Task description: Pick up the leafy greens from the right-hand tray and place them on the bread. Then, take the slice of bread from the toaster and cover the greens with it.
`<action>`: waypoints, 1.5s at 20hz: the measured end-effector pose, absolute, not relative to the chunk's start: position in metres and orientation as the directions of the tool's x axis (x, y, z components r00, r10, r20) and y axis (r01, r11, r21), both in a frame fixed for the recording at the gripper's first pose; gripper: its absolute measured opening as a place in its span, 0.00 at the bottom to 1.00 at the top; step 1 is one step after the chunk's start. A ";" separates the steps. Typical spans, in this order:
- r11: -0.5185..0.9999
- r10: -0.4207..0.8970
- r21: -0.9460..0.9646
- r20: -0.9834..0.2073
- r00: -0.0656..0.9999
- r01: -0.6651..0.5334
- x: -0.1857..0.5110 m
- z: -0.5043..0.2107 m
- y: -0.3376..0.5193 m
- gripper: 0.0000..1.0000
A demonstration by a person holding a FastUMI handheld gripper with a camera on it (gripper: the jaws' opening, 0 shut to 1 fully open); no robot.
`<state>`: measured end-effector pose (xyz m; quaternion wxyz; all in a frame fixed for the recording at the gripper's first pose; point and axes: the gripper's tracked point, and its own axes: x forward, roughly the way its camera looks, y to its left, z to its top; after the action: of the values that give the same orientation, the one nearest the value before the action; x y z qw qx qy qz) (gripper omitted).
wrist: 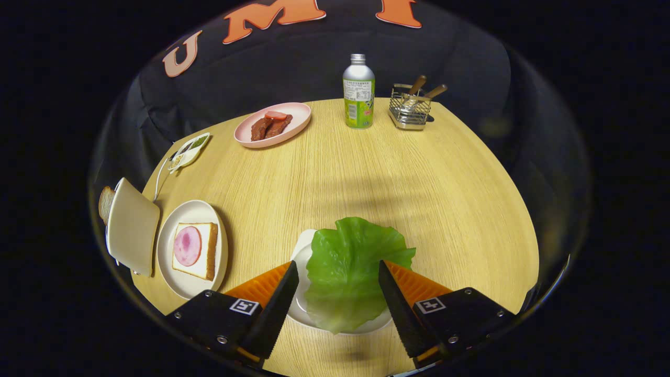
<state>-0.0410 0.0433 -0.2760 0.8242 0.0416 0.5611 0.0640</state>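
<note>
The round wooden table (398,173) spreads out ahead of me. At about nine o'clock stands the toaster (133,228), its slice of bread (106,203) poking up behind it, untouched. Just to its right, at eight o'clock, the plate (170,246) carries the bread (201,251) topped with a pink round of ham (187,246), with no greens on it yet. The leafy greens (348,267) lie on their white tray (301,303), right between my fingers. My gripper (337,272) is spread wide, one finger each side of the leaf, neither touching (as far as I can judge). So nothing is done: grasp, carry, then the toast.
</note>
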 end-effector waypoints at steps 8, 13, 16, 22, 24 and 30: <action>0.993 0.089 0.108 -0.946 0.310 0.045 -0.045 -0.309 0.032 0.86; 0.998 0.013 0.034 -0.934 0.356 0.052 -0.043 -0.312 0.024 0.60; 0.998 0.016 0.037 -0.925 0.381 0.049 -0.043 -0.311 0.029 0.45; 0.998 0.043 0.059 -0.905 0.424 0.026 -0.039 -0.310 0.031 0.05; 0.993 0.085 0.112 -0.907 0.412 0.042 -0.041 -0.307 0.035 0.01; 0.968 0.193 0.245 -0.852 0.486 0.045 -0.028 -0.267 0.053 0.01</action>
<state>-0.0284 0.0526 -0.2666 0.8538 0.1180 0.5052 0.0434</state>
